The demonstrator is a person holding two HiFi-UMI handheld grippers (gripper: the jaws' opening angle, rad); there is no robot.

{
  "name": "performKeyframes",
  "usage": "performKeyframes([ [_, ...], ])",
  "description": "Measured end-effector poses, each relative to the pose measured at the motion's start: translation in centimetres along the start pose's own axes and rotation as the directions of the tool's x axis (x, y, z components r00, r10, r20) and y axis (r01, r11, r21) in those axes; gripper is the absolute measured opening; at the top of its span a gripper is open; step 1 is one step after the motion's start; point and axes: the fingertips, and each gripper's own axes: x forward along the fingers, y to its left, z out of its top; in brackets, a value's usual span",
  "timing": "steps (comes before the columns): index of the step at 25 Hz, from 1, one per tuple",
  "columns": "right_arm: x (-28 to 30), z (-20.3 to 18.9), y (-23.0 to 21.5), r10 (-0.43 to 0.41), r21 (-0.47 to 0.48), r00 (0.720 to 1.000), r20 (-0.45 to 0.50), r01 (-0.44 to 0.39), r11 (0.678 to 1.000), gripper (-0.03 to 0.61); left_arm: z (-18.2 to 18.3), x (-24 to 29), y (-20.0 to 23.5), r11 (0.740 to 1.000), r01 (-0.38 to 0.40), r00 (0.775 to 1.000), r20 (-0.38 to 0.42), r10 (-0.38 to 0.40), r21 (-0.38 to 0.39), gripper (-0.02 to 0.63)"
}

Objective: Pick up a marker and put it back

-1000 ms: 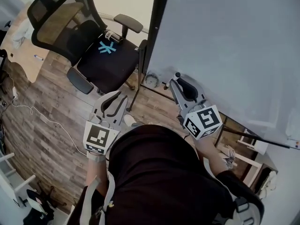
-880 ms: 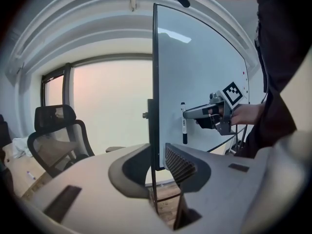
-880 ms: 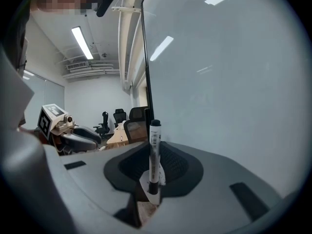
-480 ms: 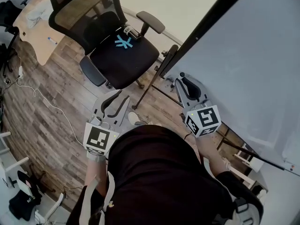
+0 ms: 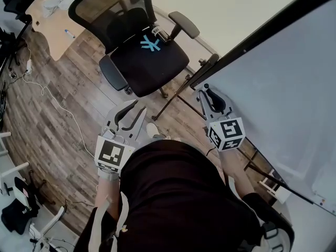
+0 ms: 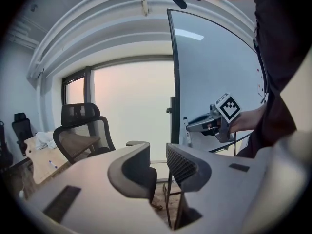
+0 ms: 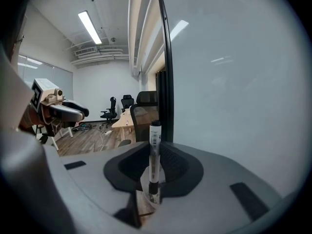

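While you stand beside the whiteboard [image 5: 283,77], your right gripper [image 5: 206,92] has the marker [image 7: 154,155] clamped between its jaws, which are closed tight on the lower part of the barrel. In the right gripper view the marker stands upright. It has a white barrel with a printed label and a dark cap on top, and it reaches well above the jaw pads. It sits close beside the whiteboard's dark frame edge [image 7: 165,82], just left of it in that view, and you cannot tell from any view whether it touches the board. Your left gripper [image 5: 136,107] is out to the left over the wood floor [image 5: 58,130], well apart from the right one. Its jaws stand apart with a clear gap, and nothing is held between them. Through that gap the left gripper view shows only floor and a thin stand leg. Farther off, beyond both grippers, a black office chair [image 5: 121,30] with a mesh back faces you, with a cyan mark [image 5: 150,42] on its seat. At the far left is a light wooden desk [image 5: 50,9] with a small blue-and-white pen-like item [image 5: 69,33] lying near its edge. A pale cable [image 5: 59,107] trails across the floor between the desk and your left gripper.
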Motion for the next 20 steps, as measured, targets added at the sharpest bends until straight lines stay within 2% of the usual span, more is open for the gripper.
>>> performKeyframes([
  [10, 1.7, -3.3, -0.3, -0.015, -0.035, 0.995, -0.095, 0.011, 0.999, 0.077, -1.2, -0.8, 0.8, 0.999, -0.045, 0.999, -0.012, 0.045, -0.03, 0.098],
  [20, 2.0, -3.6, 0.0, -0.023, -0.078, 0.994, -0.105, 0.015, 0.997, 0.077, -2.0, -0.8, 1.0, 0.998, -0.061, 0.998, -0.012, 0.061, -0.034, 0.098],
])
